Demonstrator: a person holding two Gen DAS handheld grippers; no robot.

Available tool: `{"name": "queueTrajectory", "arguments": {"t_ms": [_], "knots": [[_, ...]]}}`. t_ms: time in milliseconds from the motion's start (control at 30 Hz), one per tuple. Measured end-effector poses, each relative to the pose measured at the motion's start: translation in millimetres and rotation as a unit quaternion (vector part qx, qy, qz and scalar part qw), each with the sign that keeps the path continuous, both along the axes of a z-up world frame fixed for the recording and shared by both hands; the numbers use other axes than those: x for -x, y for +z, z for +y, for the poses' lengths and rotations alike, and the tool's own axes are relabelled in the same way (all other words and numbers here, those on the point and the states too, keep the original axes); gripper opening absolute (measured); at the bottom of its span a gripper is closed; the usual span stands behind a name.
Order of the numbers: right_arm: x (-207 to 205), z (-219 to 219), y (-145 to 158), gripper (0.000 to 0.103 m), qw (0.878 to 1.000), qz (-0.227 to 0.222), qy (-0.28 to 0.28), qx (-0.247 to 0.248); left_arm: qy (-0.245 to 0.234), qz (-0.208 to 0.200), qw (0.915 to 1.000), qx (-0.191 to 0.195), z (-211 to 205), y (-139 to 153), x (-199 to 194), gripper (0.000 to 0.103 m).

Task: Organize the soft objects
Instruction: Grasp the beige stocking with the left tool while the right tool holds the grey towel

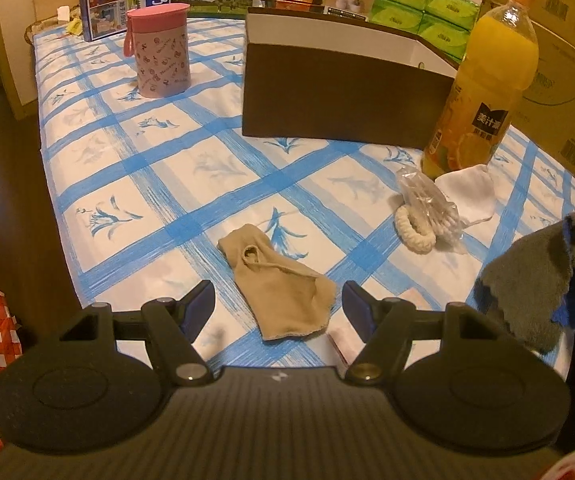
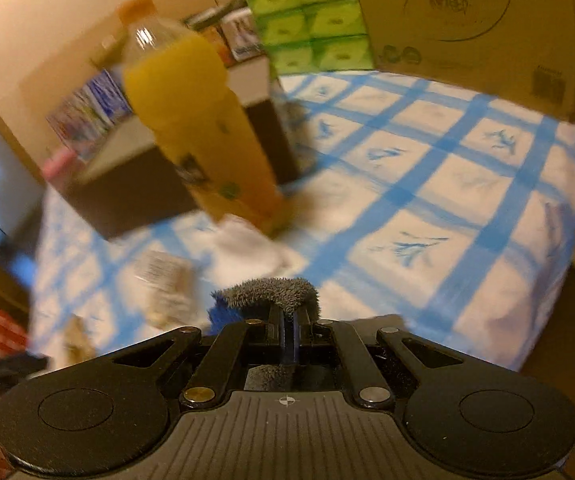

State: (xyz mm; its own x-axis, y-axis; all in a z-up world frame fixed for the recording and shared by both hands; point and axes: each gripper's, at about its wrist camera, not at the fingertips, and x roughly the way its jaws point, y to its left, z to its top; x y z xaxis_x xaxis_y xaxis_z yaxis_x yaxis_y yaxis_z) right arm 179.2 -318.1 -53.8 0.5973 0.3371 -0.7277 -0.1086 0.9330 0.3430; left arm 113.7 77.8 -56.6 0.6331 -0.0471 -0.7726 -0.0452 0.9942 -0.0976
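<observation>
Grip is maintained by the right gripper (image 2: 289,320), jaws closed on a grey cloth (image 2: 273,292) (blue-edged) above the checked tablecloth (image 1: 167,168). The left gripper (image 1: 278,308) is held open over a beige sock (image 1: 283,284), untouched.

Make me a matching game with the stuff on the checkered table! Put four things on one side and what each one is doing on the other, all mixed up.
Things:
1. beige sock
2. grey cloth
3. juice bottle
4. pink canister

States:
A. stands upright beside the brown box, orange cap on
B. lies flat on the tablecloth, between the open jaws of the left gripper
C. stands at the far left of the table, pink lid on
D. hangs pinched in the shut right gripper

Pairs: 1-B, 2-D, 3-A, 4-C
</observation>
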Motion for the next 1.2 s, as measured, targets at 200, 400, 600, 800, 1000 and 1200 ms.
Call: {"name": "queueTrajectory", "arguments": {"t_ms": [200, 400, 600, 800, 1000, 1200], "knots": [[-1, 11, -27, 0.004, 0.999, 0.013, 0.010, 0.051, -0.005, 0.001, 1.0000, -0.005, -1, 0, 1, 0.068], [-2, 22, -33, 0.035, 0.998, 0.017, 0.032, 0.050, -0.011, 0.007, 0.9999, -0.006, -2, -6, 4, 0.068], [2, 18, -28, 0.059, 1.000, 0.005, 0.024, 0.003, -0.015, 0.012, 0.9998, 0.000, -3, -14, 0, 0.068], [3, 20, -29, 0.063, 1.000, 0.004, 0.021, -0.007, -0.021, 0.016, 0.9996, -0.005, -8, -28, -19, 0.067], [1, 8, -31, 0.063, 1.000, 0.000, 0.000, -0.017, -0.024, 0.021, 0.9994, -0.009, -10, -41, -34, 0.051], [2, -2, -19, 0.008, 0.999, -0.026, 0.012, -0.040, -0.022, 0.006, 0.9997, 0.000, -1, -40, -35, 0.008]]}}
